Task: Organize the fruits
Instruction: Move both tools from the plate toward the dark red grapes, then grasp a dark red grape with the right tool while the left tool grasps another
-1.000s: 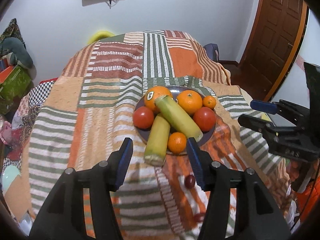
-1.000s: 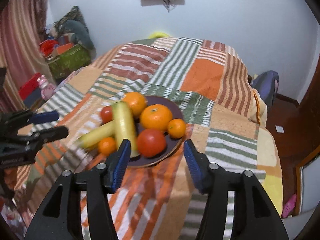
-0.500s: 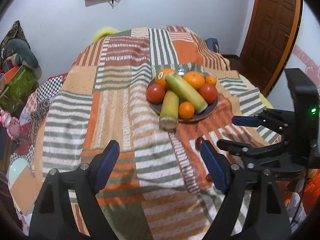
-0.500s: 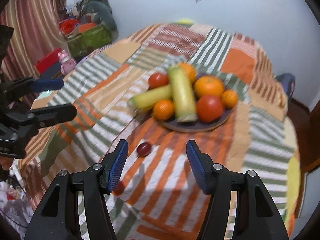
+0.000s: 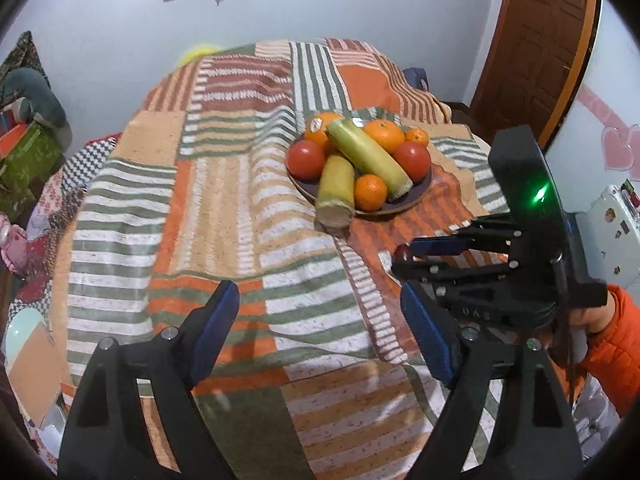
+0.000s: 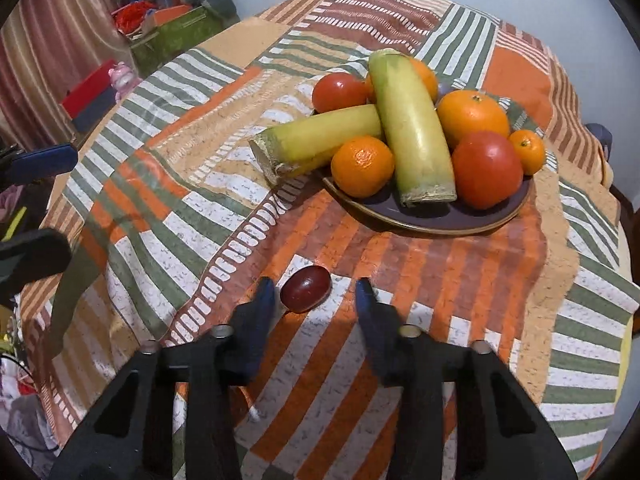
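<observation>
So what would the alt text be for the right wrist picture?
An open gripper reaches toward a dark red grape lying on a striped patchwork cloth. Behind it, a purple plate holds oranges, tomatoes and two pale green stalks.

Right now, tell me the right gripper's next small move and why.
Probably ease the right gripper slightly forward and close: the small dark red grape lies on the striped patchwork cloth between its open fingers, outside the dark round plate.
</observation>
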`<state>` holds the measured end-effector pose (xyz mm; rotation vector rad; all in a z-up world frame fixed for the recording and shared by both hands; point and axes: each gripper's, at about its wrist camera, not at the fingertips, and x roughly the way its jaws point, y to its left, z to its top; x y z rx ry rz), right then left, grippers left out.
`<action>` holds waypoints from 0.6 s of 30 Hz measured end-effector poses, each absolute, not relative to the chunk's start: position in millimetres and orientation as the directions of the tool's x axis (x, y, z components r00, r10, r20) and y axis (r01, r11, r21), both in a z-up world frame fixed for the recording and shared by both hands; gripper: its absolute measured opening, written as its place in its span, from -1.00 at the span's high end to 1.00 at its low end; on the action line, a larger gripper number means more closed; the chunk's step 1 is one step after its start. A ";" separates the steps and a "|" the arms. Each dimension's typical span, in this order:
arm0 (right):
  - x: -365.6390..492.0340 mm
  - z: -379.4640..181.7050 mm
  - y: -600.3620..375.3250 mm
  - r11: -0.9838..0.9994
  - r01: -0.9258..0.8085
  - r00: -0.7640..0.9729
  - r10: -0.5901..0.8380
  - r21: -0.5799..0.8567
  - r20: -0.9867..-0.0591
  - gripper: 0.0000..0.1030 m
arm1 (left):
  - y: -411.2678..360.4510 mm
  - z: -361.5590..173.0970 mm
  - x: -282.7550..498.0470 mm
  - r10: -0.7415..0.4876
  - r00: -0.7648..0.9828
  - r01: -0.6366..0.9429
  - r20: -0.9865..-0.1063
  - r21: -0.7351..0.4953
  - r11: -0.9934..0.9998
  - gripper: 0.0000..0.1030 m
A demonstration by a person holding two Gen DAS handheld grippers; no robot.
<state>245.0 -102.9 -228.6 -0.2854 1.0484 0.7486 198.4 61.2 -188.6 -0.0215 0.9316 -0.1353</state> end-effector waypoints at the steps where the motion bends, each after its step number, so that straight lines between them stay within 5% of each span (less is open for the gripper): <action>1: 243.4 -227.3 -102.9 0.722 -0.680 0.283 0.424 0.132 -0.860 0.56 | 58.9 -189.8 198.6 -0.129 0.581 0.110 -0.803 -0.079 0.991 -0.61; 11: 216.4 -187.9 -157.7 0.775 -0.623 0.392 0.426 0.106 -0.815 0.56 | 13.0 -206.2 195.2 -0.188 0.515 0.171 -0.836 -0.115 0.979 -0.60; 18: 197.7 -171.2 -200.8 0.815 -0.568 0.451 0.424 0.114 -0.786 0.56 | -14.9 -226.7 196.3 -0.204 0.450 0.204 -0.869 -0.123 0.971 -0.04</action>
